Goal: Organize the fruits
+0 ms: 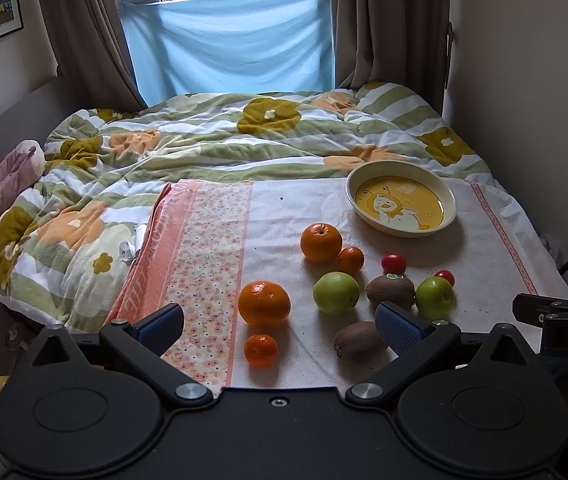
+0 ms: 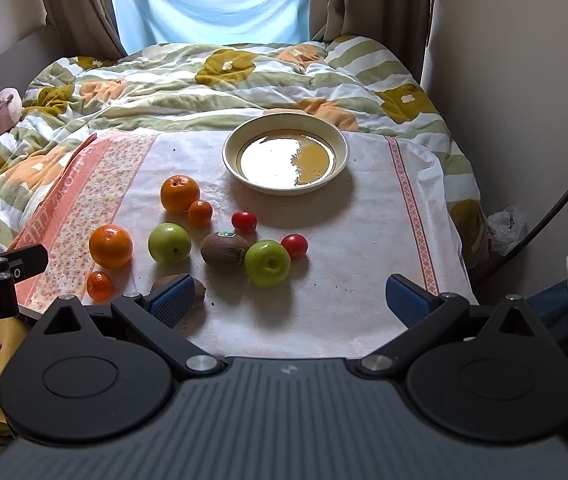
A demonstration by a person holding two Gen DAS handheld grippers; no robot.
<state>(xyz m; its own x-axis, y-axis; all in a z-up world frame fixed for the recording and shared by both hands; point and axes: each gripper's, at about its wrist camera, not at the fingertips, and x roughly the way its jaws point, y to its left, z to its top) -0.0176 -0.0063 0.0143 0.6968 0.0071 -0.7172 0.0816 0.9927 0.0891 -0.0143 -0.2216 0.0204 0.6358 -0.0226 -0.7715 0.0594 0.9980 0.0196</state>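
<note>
Ten fruits lie loose on the cloth (image 2: 343, 280) that covers the surface, and none sits in the plate (image 2: 343, 148) yet. The plate waits bare at the far side, likely so the fruits can go into it, so the job looks not yet begun.

Both claws hang low at the near edge, spread wide and holding nothing. I think they are open like this so a round fruit can slip between the pads.

The left claw (image 1: 280, 326) has a big orange (image 1: 264, 303) and a small orange (image 1: 260, 350) right in the gap ahead of it. A kiwi (image 1: 357, 339) lies just beside its right pad, partly hidden by it.

The right claw (image 2: 291, 298) points at a green apple (image 2: 267, 263), a little ahead of it and not touching. A sticker kiwi (image 2: 224, 251) touches that apple, and a red tomato (image 2: 295, 245) sits just behind. The second green apple (image 2: 169, 242) lies off to the left.

Round fruits could roll if bumped.
</note>
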